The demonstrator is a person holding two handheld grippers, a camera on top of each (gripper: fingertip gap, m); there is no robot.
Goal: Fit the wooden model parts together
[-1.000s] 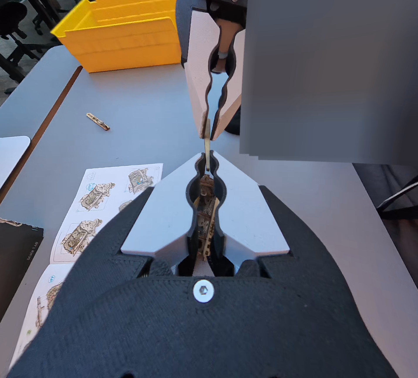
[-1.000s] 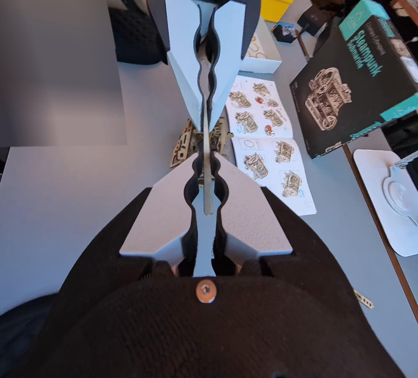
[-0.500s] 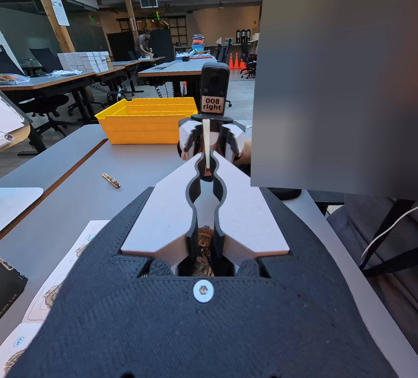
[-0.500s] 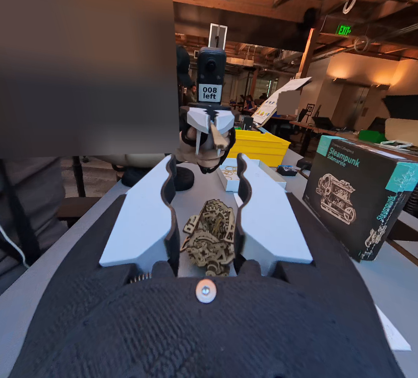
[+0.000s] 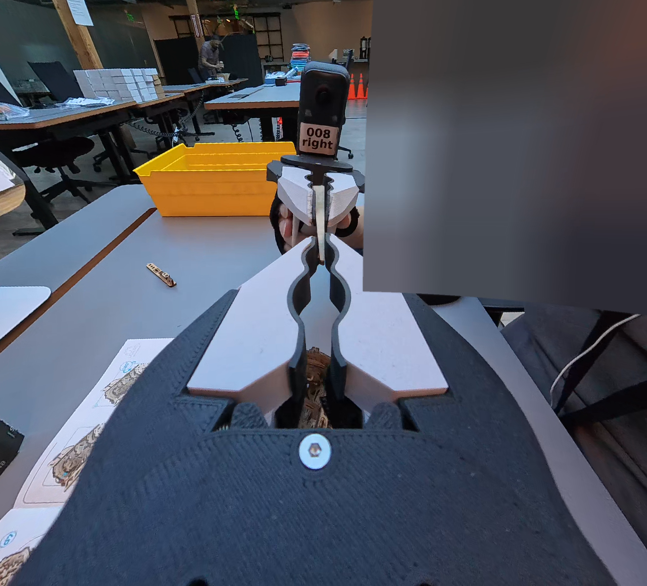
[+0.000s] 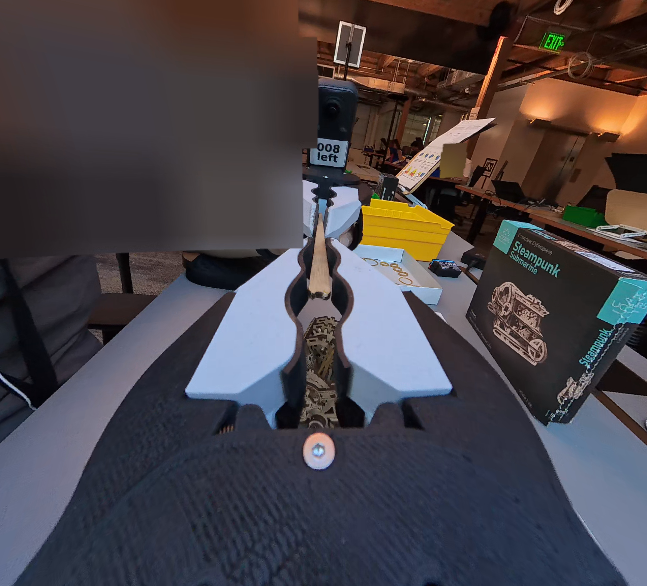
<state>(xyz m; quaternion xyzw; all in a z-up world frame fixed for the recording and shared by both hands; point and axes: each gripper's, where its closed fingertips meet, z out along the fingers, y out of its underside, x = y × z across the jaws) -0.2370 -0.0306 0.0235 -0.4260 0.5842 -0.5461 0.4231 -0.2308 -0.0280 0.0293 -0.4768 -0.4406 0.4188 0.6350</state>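
Observation:
A thin wooden strip (image 5: 319, 219) spans between the two grippers, held level above the grey table. My left gripper (image 5: 319, 248) is shut on one end of it. My right gripper (image 6: 318, 247) is shut on the other end, and the strip's wide notched end (image 6: 318, 289) reaches back between its fingers. Each gripper faces the other tip to tip: the right one shows in the left wrist view (image 5: 317, 208) and the left one in the right wrist view (image 6: 324, 212). The partly built wooden gear model (image 6: 319, 359) sits on the table below them, also glimpsed in the left wrist view (image 5: 315, 387).
A yellow bin (image 5: 217, 184) stands at the table's far end. A small loose wooden piece (image 5: 161, 275) lies on the table to the left. An open instruction booklet (image 5: 87, 429) lies near left. A black kit box (image 6: 560, 317) and a white tray of wooden rings (image 6: 402, 271) stand to the right. My two grippers' fingertips are within a few centimetres of each other.
One second ago both grippers pointed down over the model; they have since tilted up level. Half a second ago my right gripper was open; it has now shut on the strip that the left holds.

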